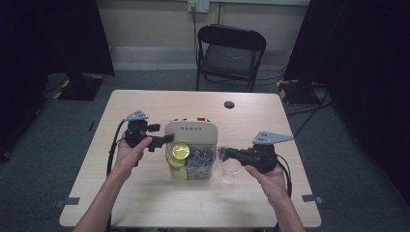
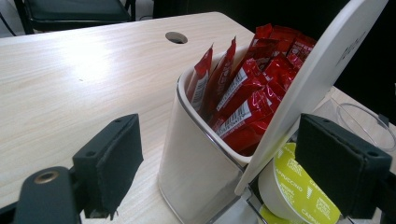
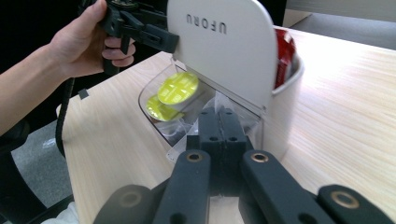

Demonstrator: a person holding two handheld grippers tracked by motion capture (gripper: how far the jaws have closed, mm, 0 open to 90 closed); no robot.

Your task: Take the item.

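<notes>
On the near half of the wooden table [image 1: 145, 203], the person's 2 forearms come in from the bottom of the high view, each hand around a gripper. The right gripper [image 1: 223, 153] lies low and points toward the middle of the table; in the right gripper view its 2 black jaws are pressed together pad to pad with nothing visible between them, aimed at the clear front compartment of the organiser. Just beside its tips stands an empty clear plastic cup [image 1: 231, 170].

The left gripper [image 1: 167, 138] is held at the left side of the white organiser [image 1: 191, 129], with its jaws standing wide apart. In the left gripper view 1 pad sits out over bare table and the other pad lies past the tilted white lid [image 2: 322, 74], beside the capsules; whether that pad touches the lid I cannot tell.

The organiser sits at the middle of the table. Its clear front compartment [image 3: 154, 100] holds 2 yellow-green coffee capsules [image 3: 178, 87], 1 of them printed CAPPUCCINO in the left gripper view, next to some greyish items too small to make out. The white rear compartment behind the lid is packed with upright red sachets [image 2: 243, 100].

Farther back the tabletop has a round cable hole [image 1: 229, 104]. Beyond the table stands a black folding chair [image 1: 231, 53] against the wall.
</notes>
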